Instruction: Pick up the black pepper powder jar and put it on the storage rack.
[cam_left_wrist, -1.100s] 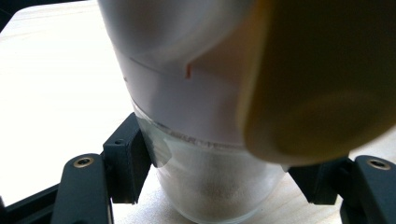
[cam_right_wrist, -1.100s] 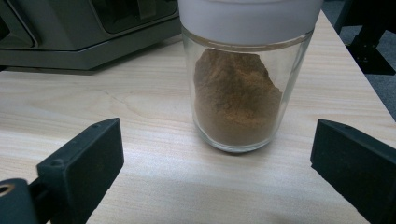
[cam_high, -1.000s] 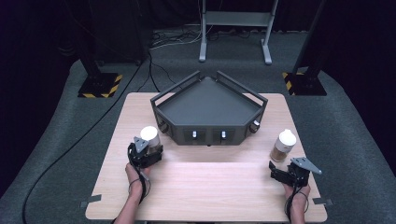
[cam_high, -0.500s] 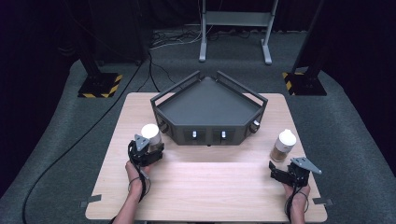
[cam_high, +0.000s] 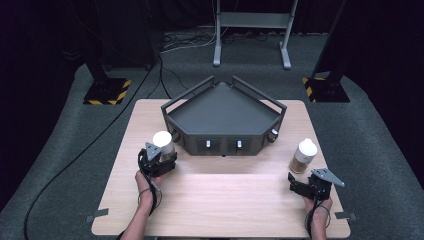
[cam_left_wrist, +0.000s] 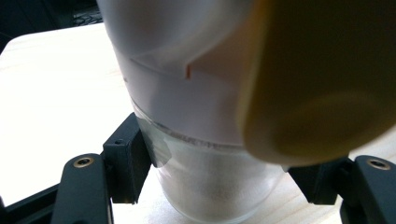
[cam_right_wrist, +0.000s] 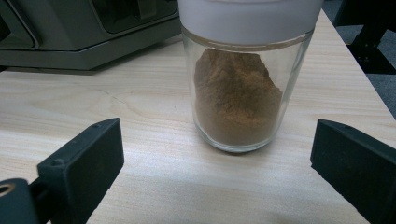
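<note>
While staying put just as a second ago, squeezing the white-lidded jar (cam_high: 163, 141) of pale powder with the left gripper (cam_high: 161, 159), pressing in on the glass from both sides, low down. Keeping that jar standing on the table (cam_high: 225, 200), just in front of the left corner of the dark tray (cam_high: 220, 107). Not lifting and not shifting at all, so probably holding tight and getting ready to pick up. Holding the right gripper (cam_high: 300, 186) wide open and empty, pointing at the brown powder jar (cam_high: 304, 156), near it but not touching. Leaving that jar standing by the right edge of the table, beside the tray's right corner. Blocking part of the left gripper view with a yellow blur (cam_left_wrist: 317, 79), maybe something very close to the camera, but hard telling what. Working on light wood, smooth and flat. Sitting in a dark room on grey carpet (cam_high: 380, 150), with a metal stand (cam_high: 250, 30) at the back and striped feet (cam_high: 107, 92) off to the sides.
</note>
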